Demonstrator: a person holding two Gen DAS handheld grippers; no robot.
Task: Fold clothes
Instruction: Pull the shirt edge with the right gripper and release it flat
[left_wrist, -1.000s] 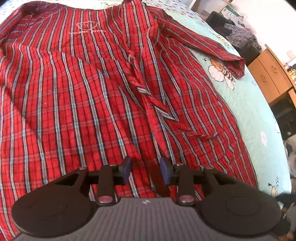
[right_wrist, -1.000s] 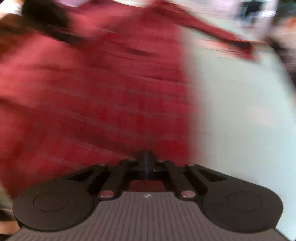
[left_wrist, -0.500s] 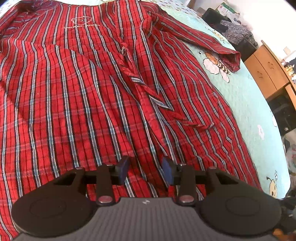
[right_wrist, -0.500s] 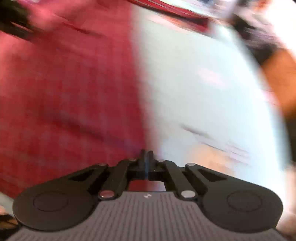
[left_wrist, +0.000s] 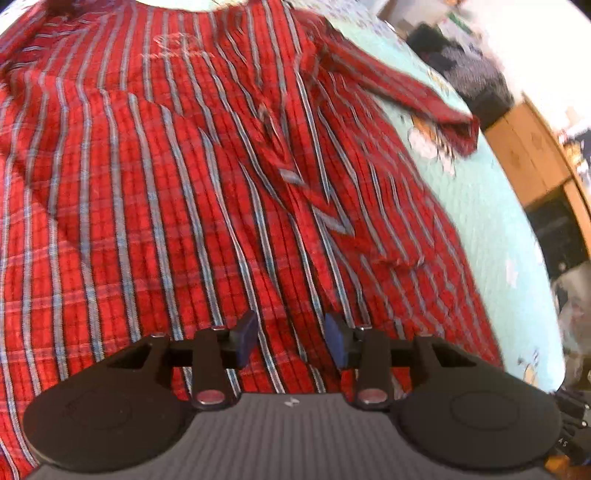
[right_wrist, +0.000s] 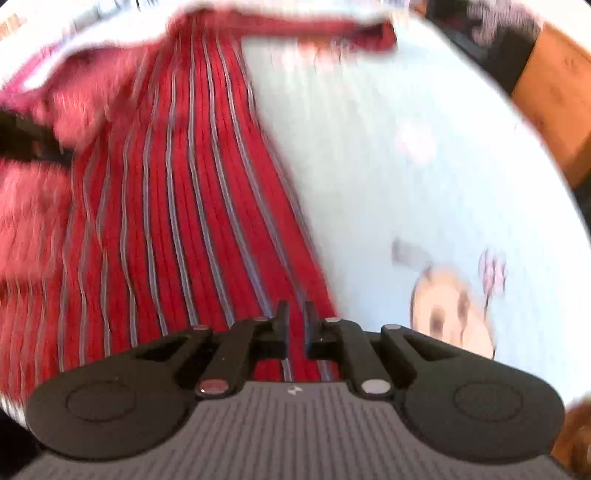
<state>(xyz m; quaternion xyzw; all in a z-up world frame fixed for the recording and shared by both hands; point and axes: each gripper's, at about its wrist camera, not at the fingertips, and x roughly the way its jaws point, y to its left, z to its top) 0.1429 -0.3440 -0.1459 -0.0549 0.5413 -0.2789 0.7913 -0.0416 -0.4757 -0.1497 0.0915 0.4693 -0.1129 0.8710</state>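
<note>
The left gripper has its two blue fingertips partly apart, with nothing held between them. It hangs over the bottom part of one red striped shirt, which fills most of the left wrist view. The shirt lies flat and spread out on a pale green bedsheet. One sleeve reaches to the upper right, and its cuff ends on the sheet.

The right gripper has a thin gap between its fingers, and its jaws have just been opening. Nothing is pinched there. It sits low in its view, right over the shirt's side edge. The red cloth fills the left half. The bare sheet fills the right half, so there is open room. A cartoon animal print shows at the lower right. A wooden cabinet stands past the bed's right edge.
</note>
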